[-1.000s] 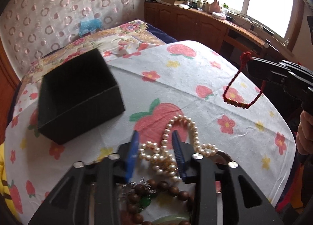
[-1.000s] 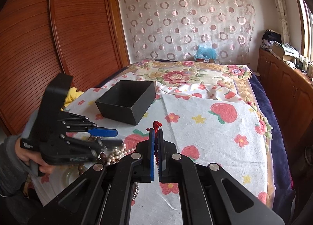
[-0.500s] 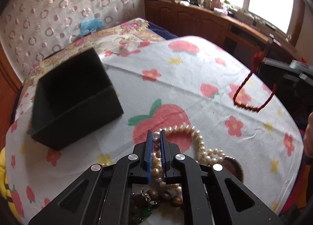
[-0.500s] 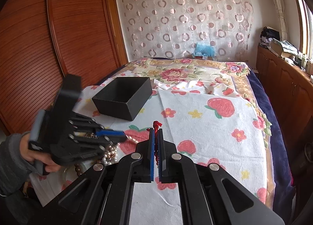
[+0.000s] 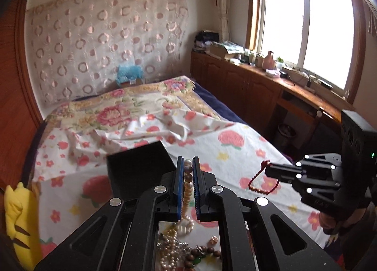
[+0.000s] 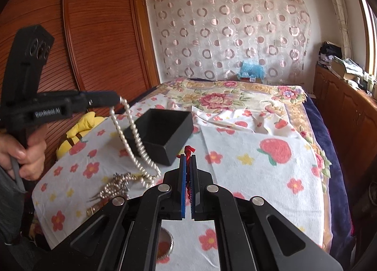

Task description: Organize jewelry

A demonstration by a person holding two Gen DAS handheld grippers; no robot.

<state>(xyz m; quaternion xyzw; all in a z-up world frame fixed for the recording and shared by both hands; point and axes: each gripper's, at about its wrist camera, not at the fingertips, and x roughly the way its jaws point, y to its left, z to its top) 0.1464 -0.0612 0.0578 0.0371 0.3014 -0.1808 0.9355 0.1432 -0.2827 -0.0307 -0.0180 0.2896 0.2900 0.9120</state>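
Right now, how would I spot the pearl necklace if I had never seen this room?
Find the bed's strawberry-print cloth and the open black box on it. Beside the box's left wall, the left claw lifts the pearl necklace, a doubled white strand whose lower end trails into a jewelry heap. The right claw pinches a red cord bracelet instead.

Two tongs show: the left tongs [image 5: 187,167] and the right tongs [image 6: 188,160]. One pearl necklace [image 6: 132,139], one red cord bracelet [image 5: 260,181], one black box [image 6: 162,129], one yellow plush toy [image 6: 75,134], and one heap of mixed beads [image 5: 186,254] at lower centre.
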